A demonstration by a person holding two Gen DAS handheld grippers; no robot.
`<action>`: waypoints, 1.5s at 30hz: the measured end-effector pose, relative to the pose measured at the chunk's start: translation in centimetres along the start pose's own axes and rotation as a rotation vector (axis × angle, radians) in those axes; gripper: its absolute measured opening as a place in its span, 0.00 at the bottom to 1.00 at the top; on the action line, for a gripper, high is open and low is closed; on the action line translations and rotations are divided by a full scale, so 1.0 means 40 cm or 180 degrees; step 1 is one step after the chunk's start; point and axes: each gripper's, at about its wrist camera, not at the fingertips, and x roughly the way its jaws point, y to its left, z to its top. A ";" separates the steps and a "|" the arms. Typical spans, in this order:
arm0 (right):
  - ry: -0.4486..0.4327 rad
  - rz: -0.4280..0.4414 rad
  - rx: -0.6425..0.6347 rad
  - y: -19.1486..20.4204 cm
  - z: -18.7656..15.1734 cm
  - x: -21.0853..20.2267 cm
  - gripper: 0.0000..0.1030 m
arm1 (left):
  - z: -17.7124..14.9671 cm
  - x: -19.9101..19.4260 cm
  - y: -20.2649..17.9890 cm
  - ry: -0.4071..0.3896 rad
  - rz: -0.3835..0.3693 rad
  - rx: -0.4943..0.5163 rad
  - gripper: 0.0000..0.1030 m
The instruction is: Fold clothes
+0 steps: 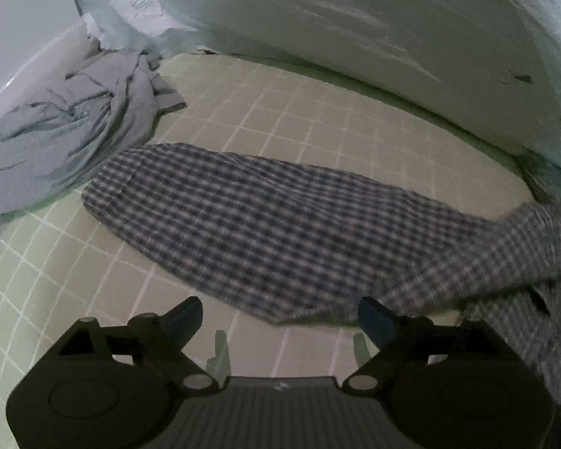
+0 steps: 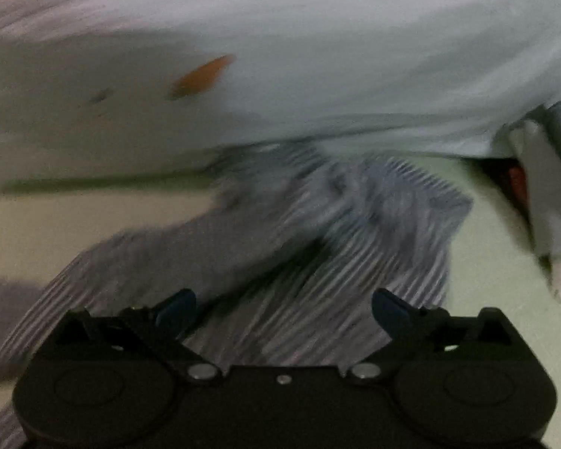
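A blue-and-white checked shirt [image 1: 265,224] lies spread on the pale green gridded mat [image 1: 318,112], its right part bunched up in folds. My left gripper [image 1: 280,316] hovers over the shirt's near edge, open, with nothing between its blue-tipped fingers [image 1: 185,316]. The right wrist view is blurred by motion: the same checked shirt [image 2: 318,247] lies crumpled below my right gripper [image 2: 284,307], which stands open and holds nothing.
A heap of crumpled grey clothes [image 1: 74,119] lies at the mat's far left. A pale wall [image 1: 355,37] with an orange mark [image 2: 202,76] runs along the back. At the right edge of the right wrist view sits a grey object [image 2: 549,194] with something red beside it.
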 end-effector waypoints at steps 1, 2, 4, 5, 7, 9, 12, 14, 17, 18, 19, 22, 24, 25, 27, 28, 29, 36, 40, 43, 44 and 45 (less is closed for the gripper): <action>0.0030 0.0061 -0.0012 0.019 -0.028 -0.022 0.98 | -0.010 -0.012 -0.001 -0.0015 -0.0021 0.0043 0.88; 0.0059 0.0105 -0.0029 0.036 -0.055 -0.041 0.98 | -0.020 -0.024 -0.001 -0.0028 -0.0044 0.0083 0.88; 0.0118 0.0177 -0.0068 0.070 -0.104 -0.077 0.98 | -0.042 -0.046 0.002 -0.0038 -0.0101 0.0150 0.89; 0.0134 0.0213 -0.0076 0.083 -0.122 -0.095 0.98 | -0.052 -0.057 0.004 -0.0042 -0.0129 0.0183 0.89; 0.0147 0.0286 -0.0088 0.104 -0.156 -0.131 0.98 | -0.077 -0.080 0.007 -0.0041 -0.0179 0.0266 0.89; 0.0159 0.0291 -0.0127 0.123 -0.174 -0.149 0.98 | -0.104 -0.098 0.007 -0.0031 -0.0220 0.0359 0.89; 0.0208 0.0234 -0.0247 0.144 -0.204 -0.149 0.96 | -0.140 -0.121 0.008 -0.0013 -0.0285 0.0498 0.89; 0.0245 0.0163 -0.0367 0.157 -0.221 -0.146 0.82 | -0.164 -0.135 0.006 0.0000 -0.0326 0.0603 0.89; 0.0302 0.0075 -0.0488 0.151 -0.234 -0.141 0.18 | -0.193 -0.156 -0.005 -0.0012 -0.0352 0.0711 0.89; 0.0259 0.0131 -0.0393 0.135 -0.235 -0.151 0.05 | -0.202 -0.161 -0.010 -0.0017 -0.0358 0.0733 0.89; 0.0161 0.0207 -0.0211 0.110 -0.234 -0.173 0.03 | -0.210 -0.166 -0.016 -0.0020 -0.0363 0.0747 0.89; -0.0312 0.0120 0.0260 0.026 -0.226 -0.277 0.02 | -0.234 -0.176 -0.037 -0.0015 -0.0373 0.0784 0.89; -0.0500 -0.0051 0.0649 -0.050 -0.230 -0.338 0.02 | -0.250 -0.182 -0.057 -0.0018 -0.0381 0.0827 0.89; -0.0540 -0.0149 0.0907 -0.099 -0.237 -0.361 0.02 | -0.260 -0.184 -0.072 -0.0020 -0.0389 0.0855 0.89; -0.0426 -0.0434 0.1275 -0.190 -0.269 -0.372 0.02 | -0.278 -0.185 -0.104 -0.0008 -0.0414 0.0919 0.89; -0.0270 -0.0591 0.1370 -0.229 -0.293 -0.361 0.02 | -0.287 -0.185 -0.122 0.0001 -0.0426 0.0953 0.89; -0.0098 -0.0675 0.1474 -0.263 -0.318 -0.349 0.03 | -0.296 -0.184 -0.139 0.0015 -0.0437 0.0992 0.89; 0.0420 -0.0552 0.1585 -0.351 -0.408 -0.325 0.39 | -0.345 -0.180 -0.268 -0.0007 -0.0409 0.1327 0.89; 0.0402 -0.0493 0.1337 -0.363 -0.399 -0.324 0.59 | -0.372 -0.164 -0.335 -0.0003 -0.0300 0.1612 0.89; 0.0389 -0.0477 0.1174 -0.369 -0.390 -0.326 0.63 | -0.387 -0.145 -0.364 0.0018 -0.0212 0.1766 0.87; 0.0388 -0.0465 0.1130 -0.374 -0.387 -0.323 0.65 | -0.389 -0.138 -0.370 0.0028 -0.0167 0.1793 0.83; 0.0385 -0.0452 0.1091 -0.381 -0.384 -0.321 0.67 | -0.388 -0.129 -0.372 0.0043 -0.0126 0.1786 0.77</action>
